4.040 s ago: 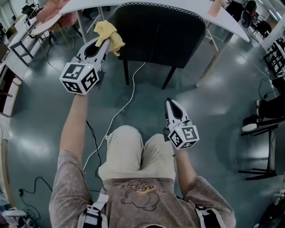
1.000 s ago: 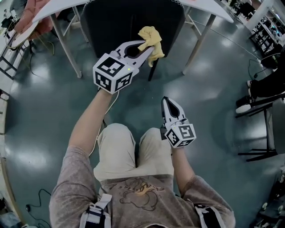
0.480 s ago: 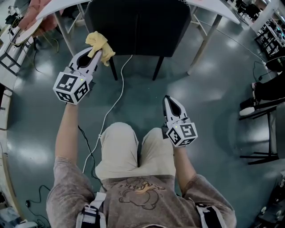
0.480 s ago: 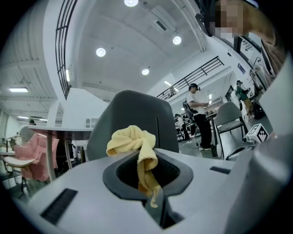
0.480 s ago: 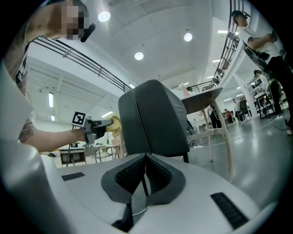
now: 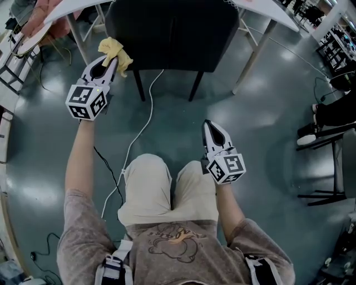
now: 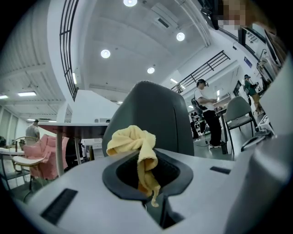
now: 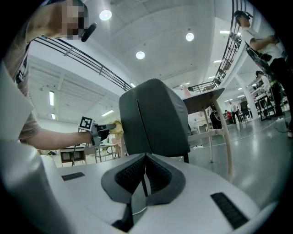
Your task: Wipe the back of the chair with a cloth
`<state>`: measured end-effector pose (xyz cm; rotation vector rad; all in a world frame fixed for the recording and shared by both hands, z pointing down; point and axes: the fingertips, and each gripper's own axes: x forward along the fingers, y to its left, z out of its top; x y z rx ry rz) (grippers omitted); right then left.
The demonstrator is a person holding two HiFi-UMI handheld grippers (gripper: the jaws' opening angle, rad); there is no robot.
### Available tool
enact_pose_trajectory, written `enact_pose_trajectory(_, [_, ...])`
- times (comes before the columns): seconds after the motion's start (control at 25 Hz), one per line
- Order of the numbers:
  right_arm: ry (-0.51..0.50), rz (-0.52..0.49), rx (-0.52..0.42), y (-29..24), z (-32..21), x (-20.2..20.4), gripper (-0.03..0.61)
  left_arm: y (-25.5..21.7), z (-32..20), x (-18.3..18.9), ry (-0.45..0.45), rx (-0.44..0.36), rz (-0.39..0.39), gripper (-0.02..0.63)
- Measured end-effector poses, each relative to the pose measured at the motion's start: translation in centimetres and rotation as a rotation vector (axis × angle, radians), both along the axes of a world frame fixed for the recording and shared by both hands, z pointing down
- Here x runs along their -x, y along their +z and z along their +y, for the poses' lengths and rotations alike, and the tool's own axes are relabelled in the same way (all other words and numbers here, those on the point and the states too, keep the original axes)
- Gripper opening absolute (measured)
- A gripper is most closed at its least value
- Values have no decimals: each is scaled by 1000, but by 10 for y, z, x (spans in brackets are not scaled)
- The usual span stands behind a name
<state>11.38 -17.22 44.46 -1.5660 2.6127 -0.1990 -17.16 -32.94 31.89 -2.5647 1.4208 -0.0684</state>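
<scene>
- Head view: the left gripper (image 6: 113, 60) is held out on a stretched arm, its jaws clamped on a bunched yellow cloth (image 6: 113, 49)
- The cloth sits at the lower left corner of the dark chair back (image 6: 172, 33); whether it touches the chair cannot be told from here
- The right gripper (image 6: 210, 124) is held low, just in front of the person's knees, pointing toward the chair and well apart from it
- The chair is tucked under a white table (image 6: 266, 11), and a white cable (image 6: 140, 131) runs across the floor between the chair legs
- Left gripper view: the 2 jaws are closed on a strip of the cloth, which hangs down through the gap between the pads, while the rest is bunched above the tips
- The chair back rises right behind the cloth and fills the middle of the view; a pink heap (image 7: 42, 154) lies at the far left and a standing person (image 7: 207, 114) is seen to the right, far behind
- Right gripper view: the jaws are pressed together with nothing between them
- The chair back stands upright ahead of them, and the left gripper holds the cloth at its left edge
</scene>
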Motion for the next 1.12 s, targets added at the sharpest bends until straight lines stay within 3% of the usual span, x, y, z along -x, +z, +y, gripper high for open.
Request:
enact_pose_trajectory(0.36, [6, 1, 5, 5, -3, 2, 26, 7, -20, -28, 79, 21, -54, 54])
enact_pose_trajectory(0.56, [2, -1, 11, 6, -3, 6, 26, 4, -21, -45, 102, 19, -47, 54])
enact_pose_trajectory(0.76, [9, -1, 9, 5, -1, 7, 26, 7, -18, -89, 189, 28, -103, 54])
enact_pose_trajectory(1.12, [41, 3, 12, 6, 6, -5, 26, 13, -19, -175, 335, 44, -127, 54])
